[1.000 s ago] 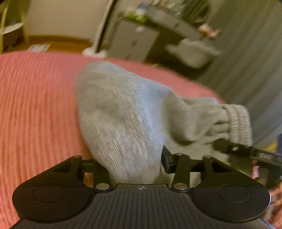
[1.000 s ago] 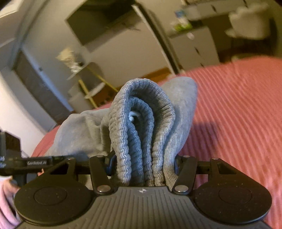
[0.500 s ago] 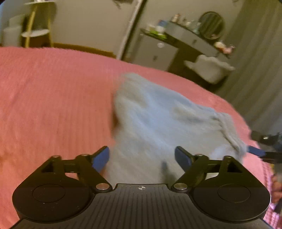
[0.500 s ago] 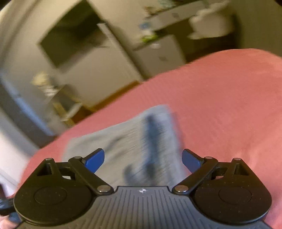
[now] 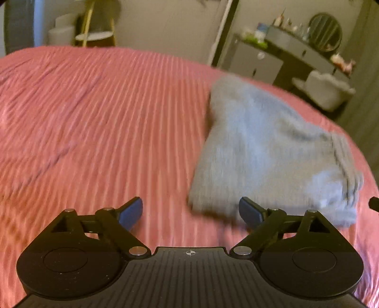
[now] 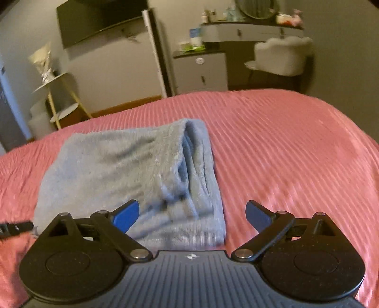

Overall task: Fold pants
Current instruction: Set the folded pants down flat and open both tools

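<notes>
The grey pants [image 5: 267,154] lie folded into a compact bundle on the pink ribbed bedspread [image 5: 99,123]. In the left wrist view the bundle is to the right of centre, its ribbed waistband at the right end. My left gripper [image 5: 190,214] is open, above the bed at the bundle's near left corner, holding nothing. In the right wrist view the pants [image 6: 128,170] lie left of centre with the layered folds facing me. My right gripper [image 6: 193,218] is open over the bundle's near right edge, and its pads touch no cloth.
The bedspread [image 6: 284,147] stretches wide on both sides of the bundle. Beyond the bed stand a white cabinet [image 6: 201,71], a dressing table with a round mirror [image 5: 324,33], a white chair [image 6: 281,56], a gold-legged shelf [image 6: 59,99] and a wall television [image 6: 99,19].
Both grippers were shut on the pants and lifted them; they have since opened and drawn back. The pants dropped onto the bed and lie folded there.
</notes>
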A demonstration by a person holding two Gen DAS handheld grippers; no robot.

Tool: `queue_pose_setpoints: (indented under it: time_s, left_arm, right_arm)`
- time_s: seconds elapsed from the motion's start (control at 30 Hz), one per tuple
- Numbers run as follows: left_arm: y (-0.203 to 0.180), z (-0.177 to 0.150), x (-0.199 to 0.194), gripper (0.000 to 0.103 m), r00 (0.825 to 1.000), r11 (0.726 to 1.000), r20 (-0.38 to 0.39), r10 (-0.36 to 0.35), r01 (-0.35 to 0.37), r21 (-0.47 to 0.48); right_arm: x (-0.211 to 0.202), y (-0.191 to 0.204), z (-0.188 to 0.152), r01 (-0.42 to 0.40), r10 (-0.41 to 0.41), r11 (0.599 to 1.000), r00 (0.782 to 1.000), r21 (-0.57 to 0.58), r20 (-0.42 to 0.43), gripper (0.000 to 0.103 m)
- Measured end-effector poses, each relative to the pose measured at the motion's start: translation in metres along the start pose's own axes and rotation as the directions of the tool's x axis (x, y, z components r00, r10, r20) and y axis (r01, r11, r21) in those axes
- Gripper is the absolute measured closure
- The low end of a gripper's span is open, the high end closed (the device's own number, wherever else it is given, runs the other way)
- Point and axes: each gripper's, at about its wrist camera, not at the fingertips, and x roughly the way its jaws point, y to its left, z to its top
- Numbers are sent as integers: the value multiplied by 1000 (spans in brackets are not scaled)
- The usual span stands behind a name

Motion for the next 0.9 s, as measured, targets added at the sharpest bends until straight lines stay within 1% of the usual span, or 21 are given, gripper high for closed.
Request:
queue_pose_setpoints:
  time_s: [0.03, 0.1, 0.13, 0.17, 0.2, 0.27, 0.33, 0.4, 0.43, 0.5, 0.57, 0.67, 0.73, 0.77, 0.83, 0.9]
  left_arm:
    - [-4, -11, -3, 10, 1000, 1000, -20, -4, 4, -1]
    - [-11, -37, -10, 10, 999, 1000, -30, -26, 27, 14]
    - [-19, -48, -12, 10, 999, 999, -33, -22, 23, 40]
    - [-28, -57, -15, 10, 999, 996, -46, -8, 12, 90]
    - [-38, -62, -18, 10, 998, 987, -61, 9, 1, 162]
    - [-61, -68, -27, 8, 997, 959, -51, 49, -32, 280]
    - [-75, -74, -34, 8, 998, 936, -22, 62, -50, 350]
    - [-79, -83, -43, 7, 998, 922, 8, 58, -57, 384]
    - [-80, -86, -45, 7, 998, 919, 10, 68, -66, 388]
    - [-83, -83, -42, 7, 995, 923, -10, 102, -91, 374]
    - [-77, -78, -45, 7, 989, 938, -16, 145, -132, 321]
    - [-67, -67, -53, 7, 987, 962, 13, 162, -161, 221]
    - [-61, -62, -65, 6, 986, 971, 57, 159, -166, 169]
    - [-60, -62, -70, 4, 983, 972, 85, 162, -173, 158]
    - [-60, -62, -76, 2, 978, 968, 116, 175, -192, 163]
    - [-65, -64, -74, 2, 976, 958, 117, 184, -205, 201]
  right_arm:
    - [-7, 2, -10, 13, -13, 1000, 1000, 7, -11, 6]
    - [-7, 17, -30, 29, -29, 1000, 999, -8, -35, 6]
    - [-12, 23, -45, 26, -28, 999, 998, -38, -53, 6]
    - [-13, 28, -56, 9, -13, 998, 998, -63, -62, 6]
    - [-19, 32, -70, -13, 7, 996, 998, -87, -66, 6]
    - [-29, 39, -94, -17, 10, 995, 997, -100, -74, 6]
    - [-36, 44, -109, -9, -4, 992, 995, -124, -99, 6]
    - [-44, 50, -115, -7, -7, 991, 995, -134, -103, 6]
    - [-49, 52, -115, 6, -19, 990, 995, -141, -93, 6]
    - [-59, 57, -113, 53, -64, 985, 996, -163, -65, 6]
    - [-66, 58, -110, 82, -93, 982, 994, -171, -58, 6]
    - [-69, 61, -98, 91, -106, 984, 991, -155, -87, 6]
    - [-71, 66, -85, 75, -97, 984, 986, -161, -134, 6]
    - [-73, 69, -79, 73, -97, 983, 985, -166, -141, 6]
    - [-76, 75, -71, 86, -107, 982, 987, -171, -119, 6]
    - [-76, 82, -64, 99, -116, 979, 989, -178, -91, 6]
